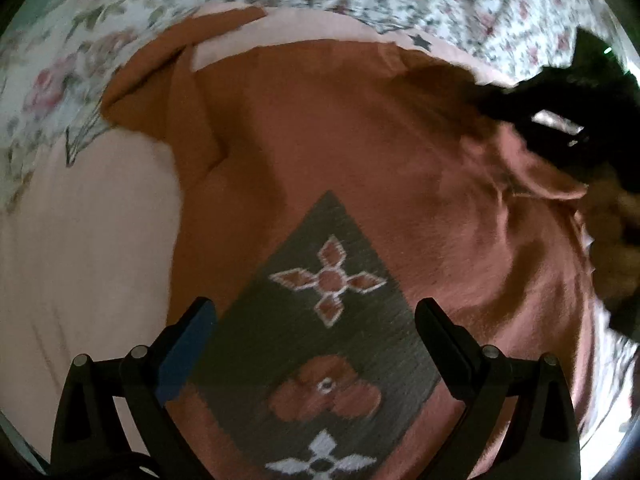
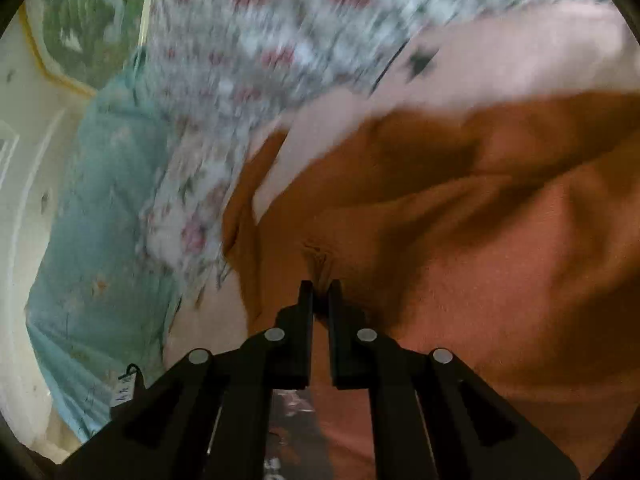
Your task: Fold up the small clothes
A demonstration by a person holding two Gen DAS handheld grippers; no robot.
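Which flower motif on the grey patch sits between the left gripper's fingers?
The rounded orange-petalled flower. The orange cross lies beyond the left gripper; the white cross sits at the frame's bottom edge.

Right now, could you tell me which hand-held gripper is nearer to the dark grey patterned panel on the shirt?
Left: the left hand-held gripper hovers open over the grey panel; the right hand-held gripper pinches plain orange fabric.

Left gripper (image 1: 316, 312) jaws wide apart, right gripper (image 2: 320, 292) pinched closed

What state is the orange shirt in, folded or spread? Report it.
Partly folded: the orange shirt has one sleeve turned over its body, and the right gripper pinches its fabric.
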